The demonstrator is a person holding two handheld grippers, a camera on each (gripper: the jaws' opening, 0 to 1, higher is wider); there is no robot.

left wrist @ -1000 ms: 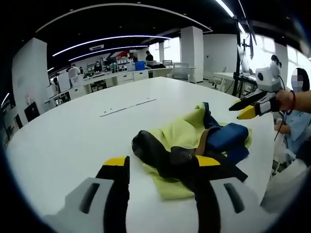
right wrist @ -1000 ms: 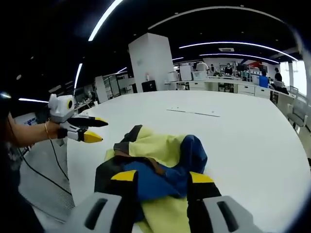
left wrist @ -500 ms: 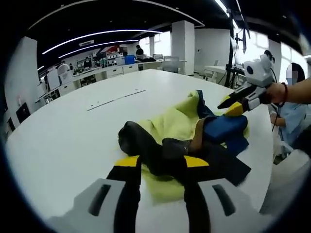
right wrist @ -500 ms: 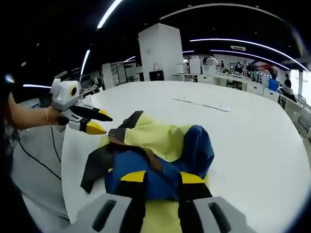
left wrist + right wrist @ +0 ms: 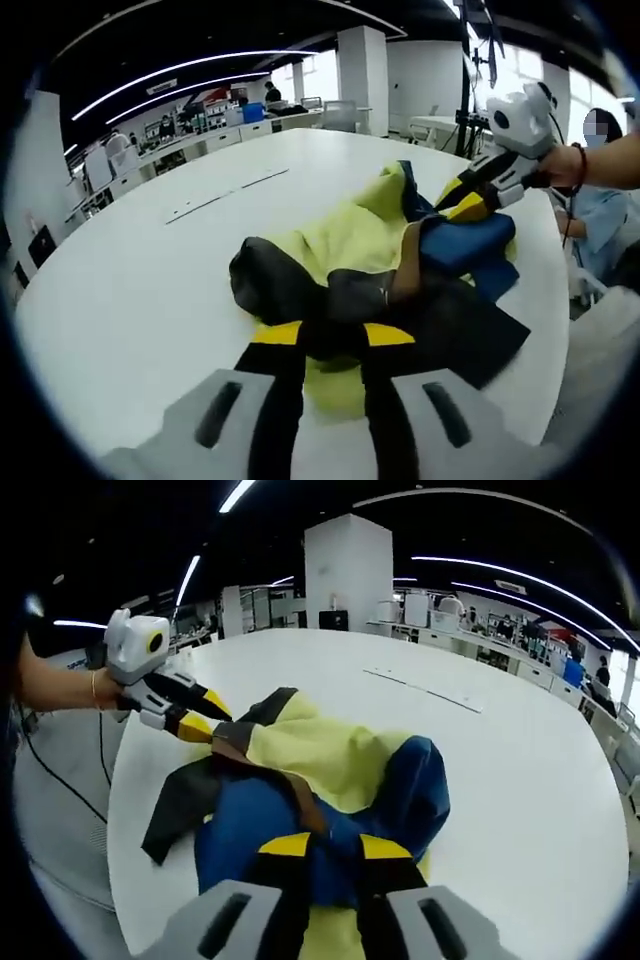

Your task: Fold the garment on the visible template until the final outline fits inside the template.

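My left gripper (image 5: 331, 334) and right gripper (image 5: 335, 847) both sit open at the bottom, over the crumpled garment (image 5: 370, 270). I should pinch one edge each, then pull flat.

The crumpled garment (image 5: 400, 270) lies heaped near one edge of the white table (image 5: 150, 260), and both grippers crowd it from opposite sides: the left gripper (image 5: 330, 338) has its yellow tips at the dark fabric, while the right gripper (image 5: 472, 195) reaches in over the blue and yellow folds. Beyond the heap the tabletop runs wide and bare toward the thin template lines (image 5: 425, 692), giving ample passage there. On the near side, little table remains between the fabric and the rim, where a person (image 5: 600, 215) sits close by.
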